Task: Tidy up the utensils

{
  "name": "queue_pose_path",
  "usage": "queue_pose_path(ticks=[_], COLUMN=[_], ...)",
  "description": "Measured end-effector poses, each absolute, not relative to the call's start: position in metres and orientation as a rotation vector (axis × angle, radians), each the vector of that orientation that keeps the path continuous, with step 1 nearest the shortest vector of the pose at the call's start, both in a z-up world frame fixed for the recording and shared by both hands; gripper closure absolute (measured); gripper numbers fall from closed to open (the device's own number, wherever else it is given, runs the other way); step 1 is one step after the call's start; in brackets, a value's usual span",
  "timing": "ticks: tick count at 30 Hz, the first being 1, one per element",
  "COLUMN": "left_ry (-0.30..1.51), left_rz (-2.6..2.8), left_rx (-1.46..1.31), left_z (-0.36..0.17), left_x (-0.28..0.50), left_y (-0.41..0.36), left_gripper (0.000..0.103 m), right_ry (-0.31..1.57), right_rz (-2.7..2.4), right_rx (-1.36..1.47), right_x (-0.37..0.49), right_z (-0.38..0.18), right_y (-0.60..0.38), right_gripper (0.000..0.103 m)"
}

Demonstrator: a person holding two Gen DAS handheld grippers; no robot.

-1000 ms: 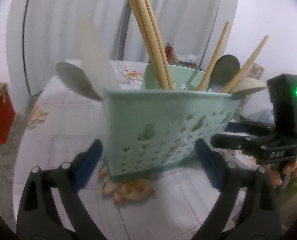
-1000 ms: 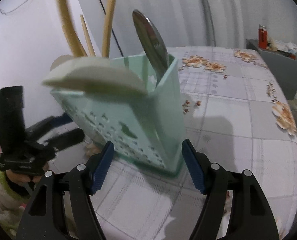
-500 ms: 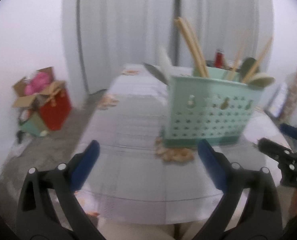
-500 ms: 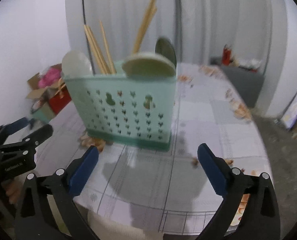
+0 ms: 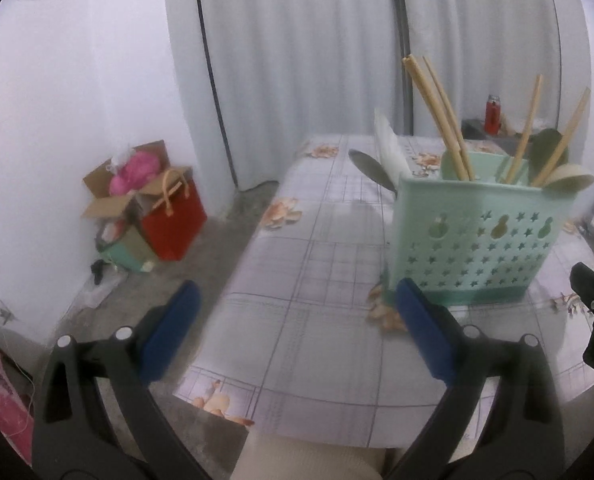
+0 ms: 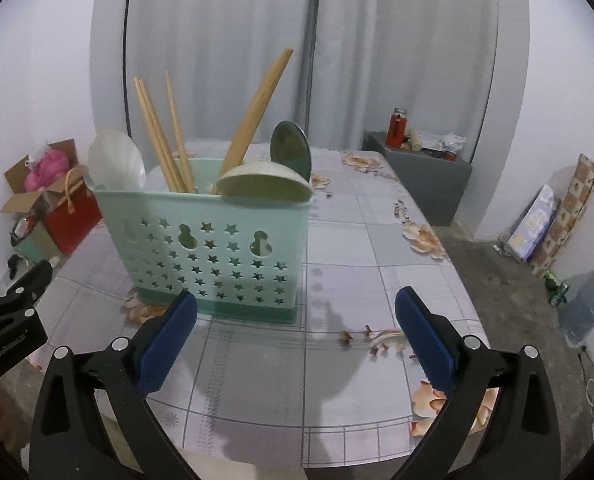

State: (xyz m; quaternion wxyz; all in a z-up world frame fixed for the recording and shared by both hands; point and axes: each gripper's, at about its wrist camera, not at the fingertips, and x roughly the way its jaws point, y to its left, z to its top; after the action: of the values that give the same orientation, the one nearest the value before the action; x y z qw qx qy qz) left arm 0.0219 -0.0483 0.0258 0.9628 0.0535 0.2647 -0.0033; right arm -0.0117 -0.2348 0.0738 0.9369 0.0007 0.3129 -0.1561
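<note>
A mint green utensil holder with star-shaped holes stands upright on the table; in the left wrist view it is at the right. It holds wooden chopsticks, a white spoon, a cream spoon and a metal spoon. My right gripper is open and empty, a short way in front of the holder. My left gripper is open and empty, near the table's front left edge. The left gripper also shows at the left edge of the right wrist view.
The table has a floral checked cloth. On the floor at the left are a red bag and a cardboard box. A grey cabinet with a red bottle stands behind. A water bottle stands on the floor at the right.
Both grippers have pulled back from the holder, which stood between their jaws one second ago. The holder now stands free on the table. The left gripper has also swung left.
</note>
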Motion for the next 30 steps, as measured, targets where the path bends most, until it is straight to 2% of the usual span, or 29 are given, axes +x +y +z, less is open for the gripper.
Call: queue_pose_path(ticks=[30], left_ry=[0.594], left_rz=[0.042], left_rx=[0.045], left_z=[0.014], left_x=[0.033], left_y=[-0.035], left_gripper=[0.009], right_ry=[0.669], right_rz=[-0.395], right_rx=[-0.004], right_x=[-0.01], right_z=[0.072], right_y=[-0.237], right_gripper=[0.007])
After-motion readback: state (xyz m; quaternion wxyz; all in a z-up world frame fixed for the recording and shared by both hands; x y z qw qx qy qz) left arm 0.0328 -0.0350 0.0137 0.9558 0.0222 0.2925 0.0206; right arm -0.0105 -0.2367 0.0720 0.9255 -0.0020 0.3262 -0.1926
